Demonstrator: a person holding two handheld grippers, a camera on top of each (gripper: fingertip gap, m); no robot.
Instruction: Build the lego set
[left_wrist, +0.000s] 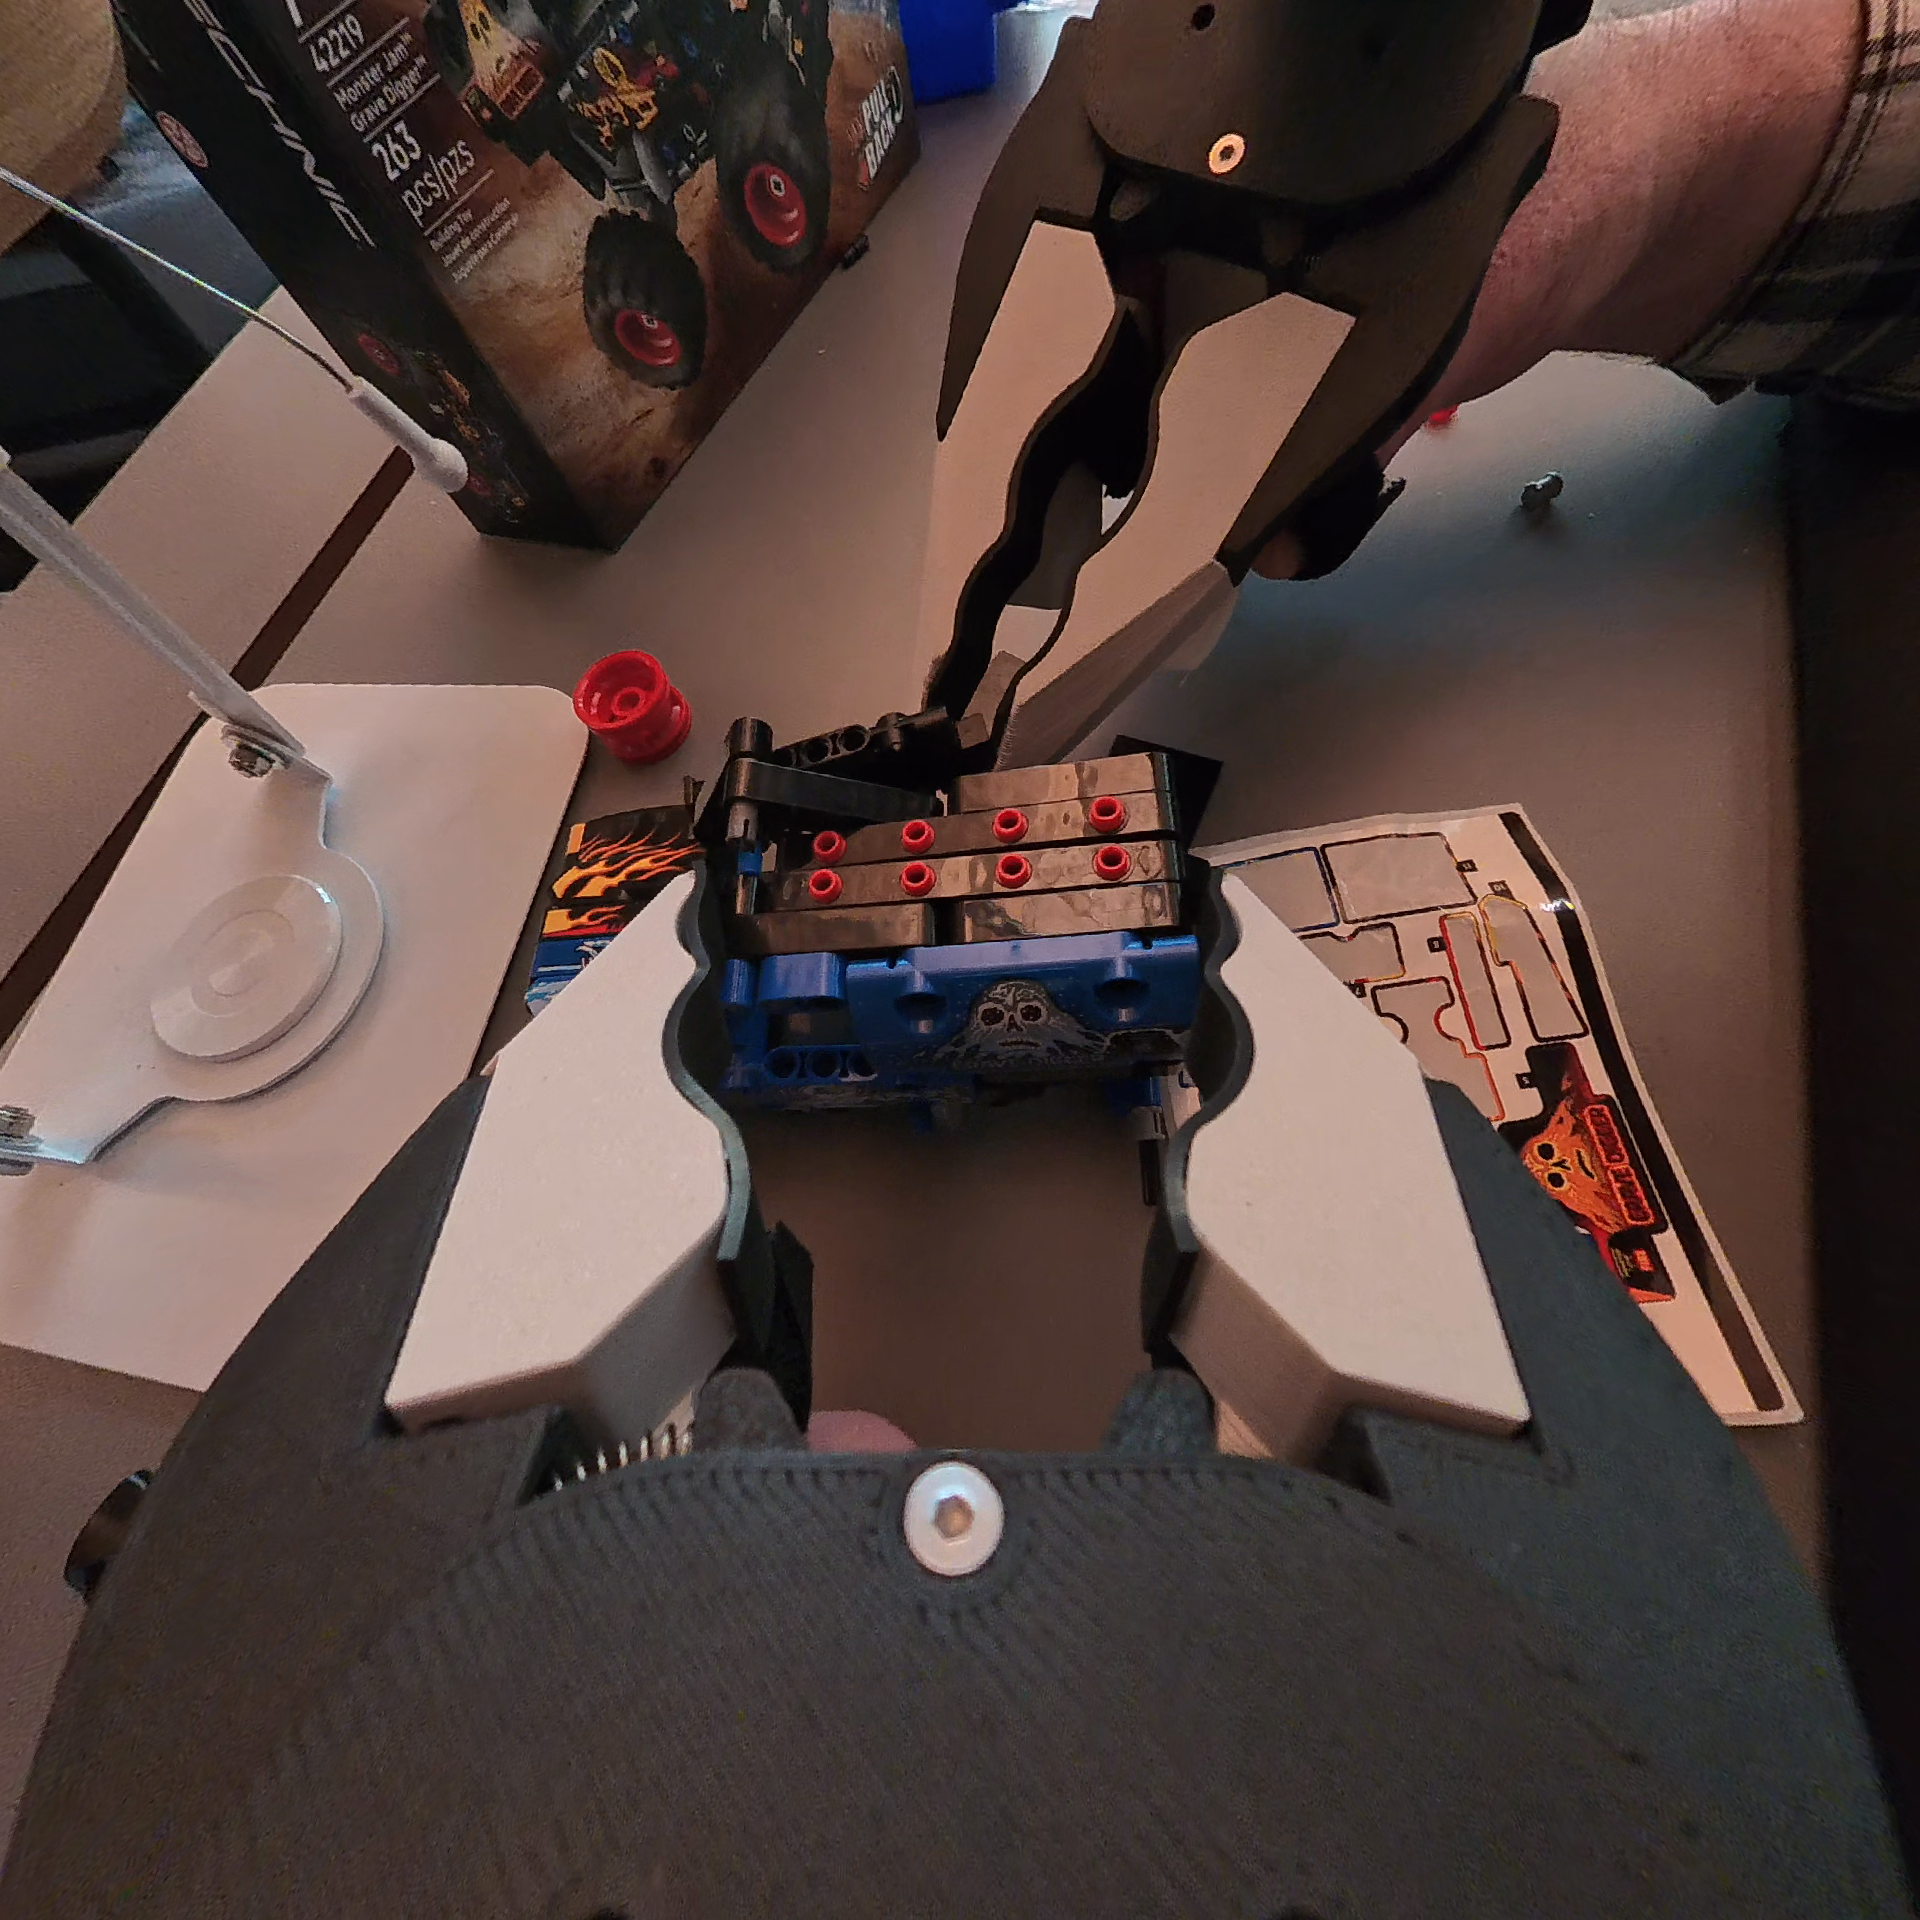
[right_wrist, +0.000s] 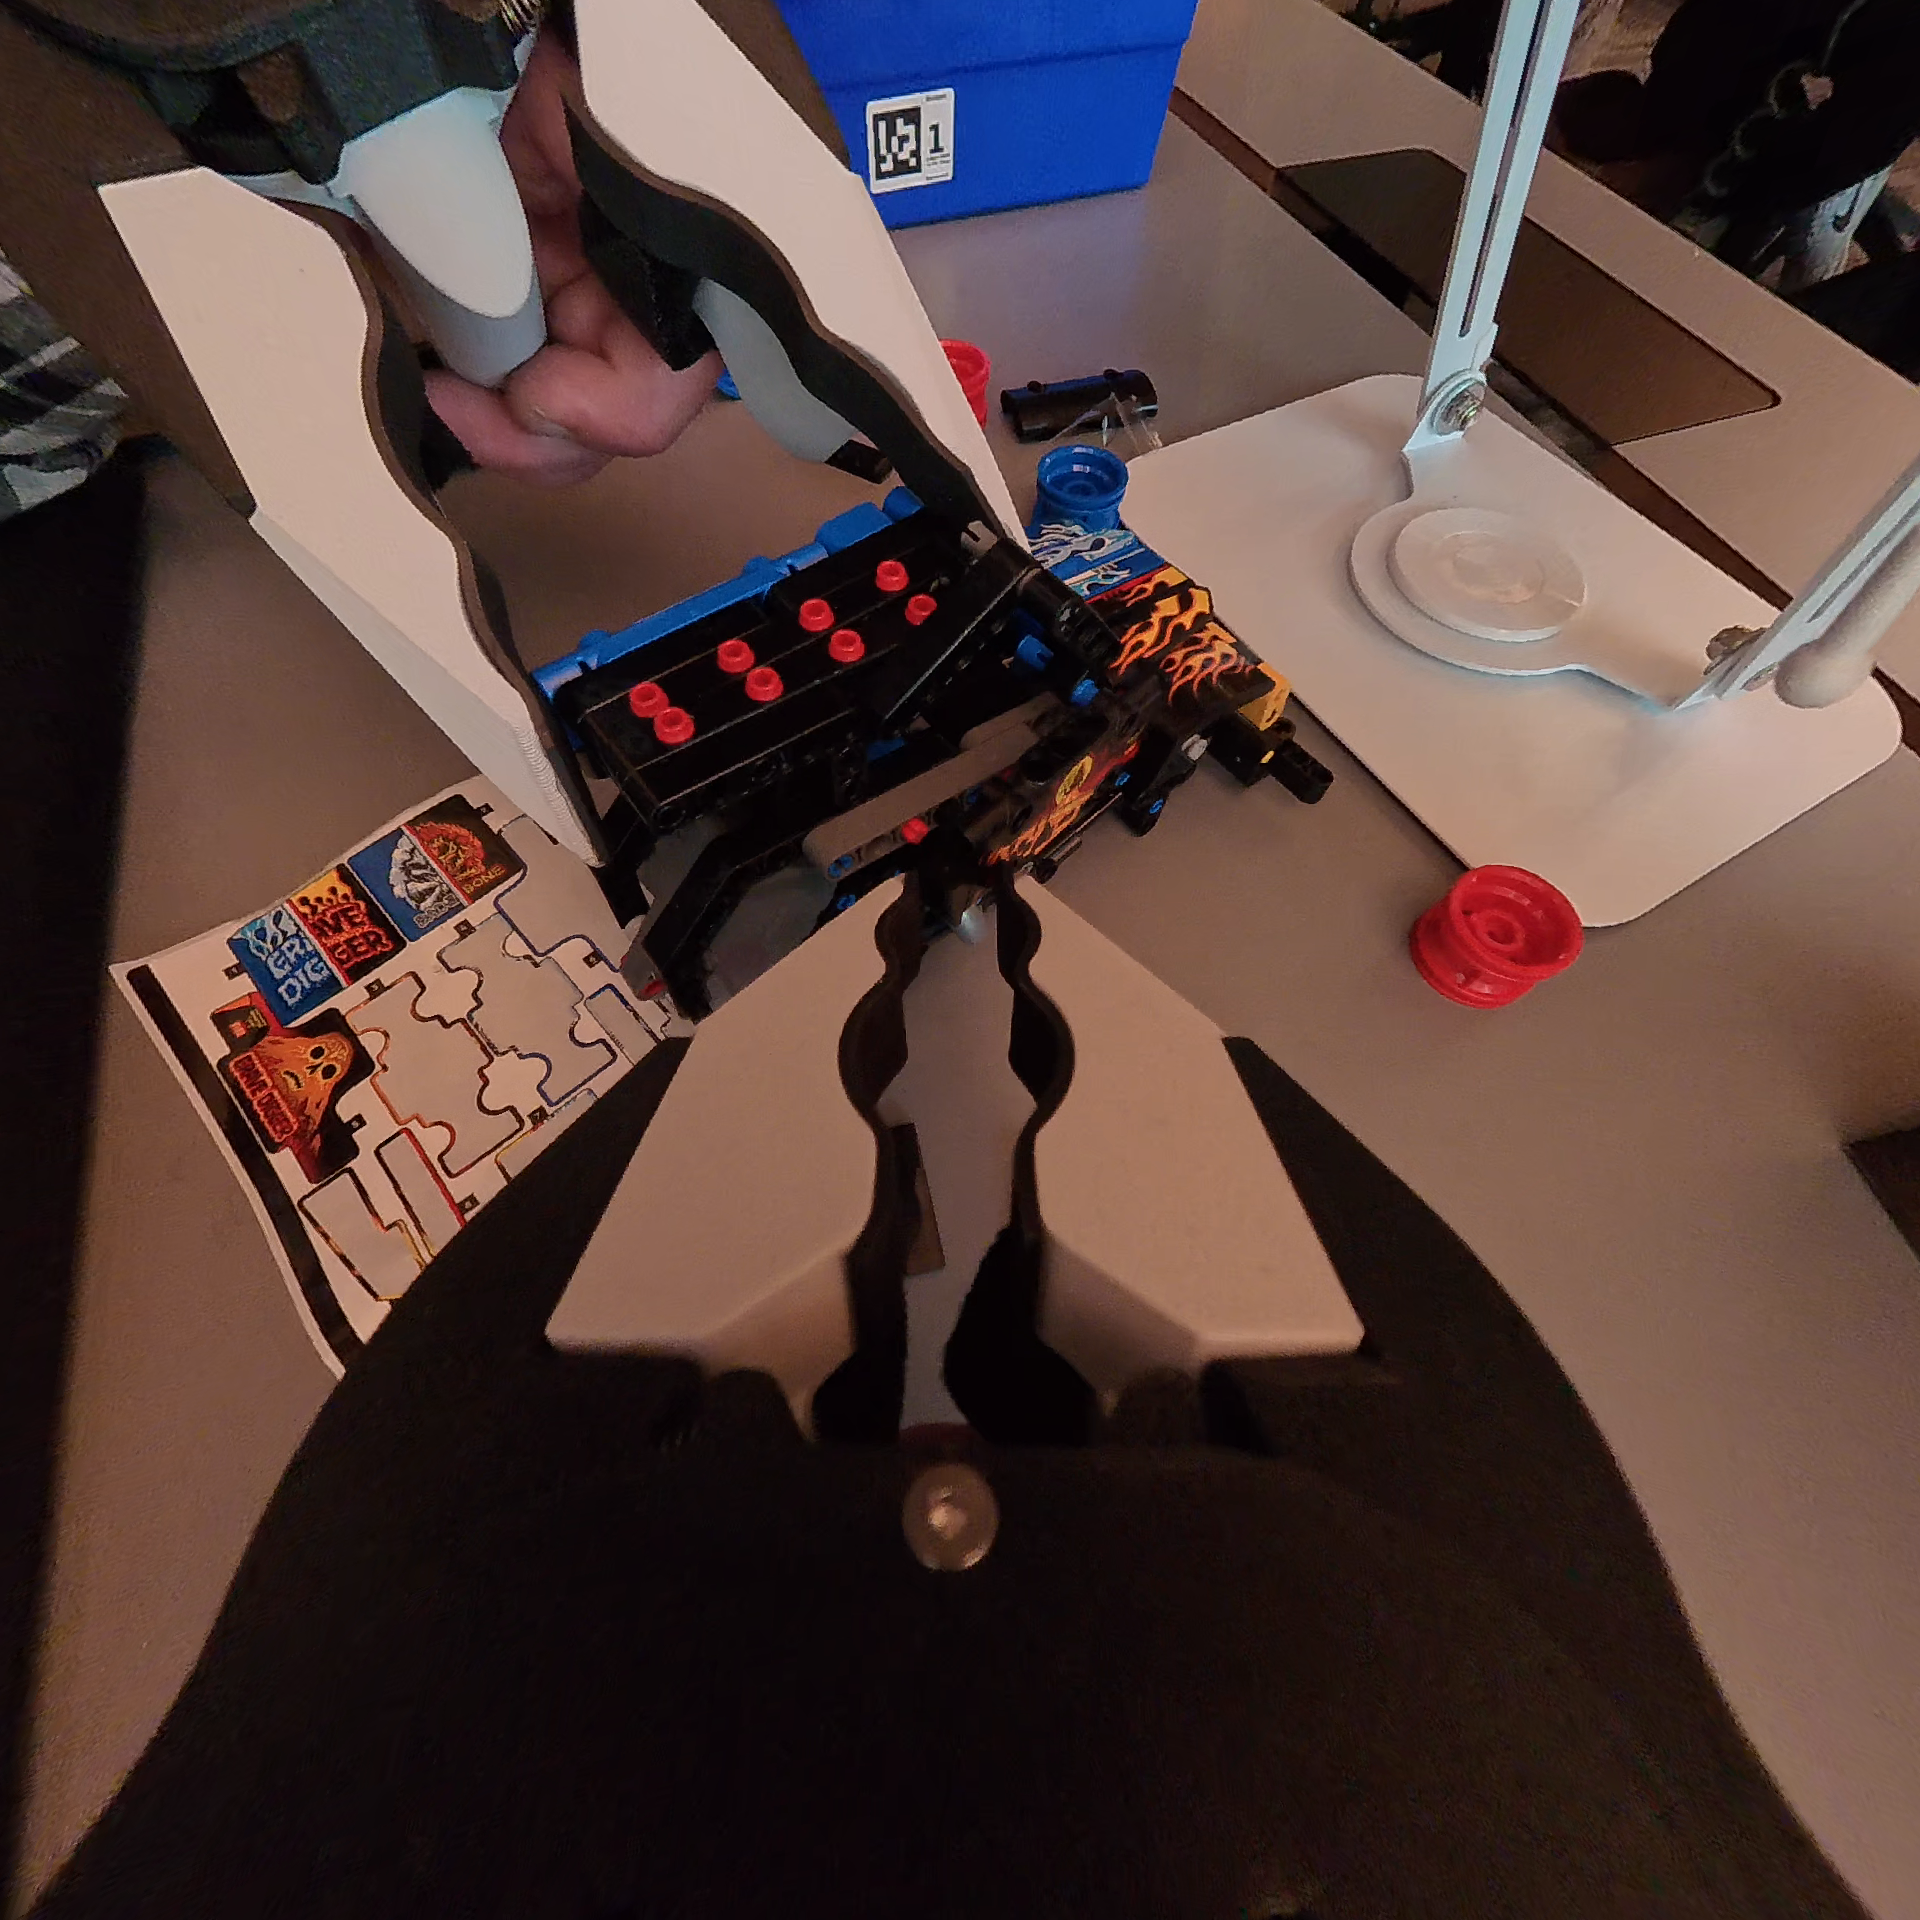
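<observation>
Set box: printed cardboard set box (left_wrist: 499, 239), top cropped by frame edge.
Bin: blue plastic bin (right_wrist: 997, 94), only lower front visible.
Grip point: right gripper (right_wrist: 951, 894) fingertips' contact unclear.

Lego model (left_wrist: 956, 935) set on the table (left_wrist: 790, 561), taken as landmark; sticker sheet (left_wrist: 1507, 1018) laid just right of it, partly under it; loose wheel hub (left_wrist: 632, 704) placed behind-left; lamp base (left_wrist: 260, 997) left; set box (left_wrist: 540, 229) stood well behind.
</observation>
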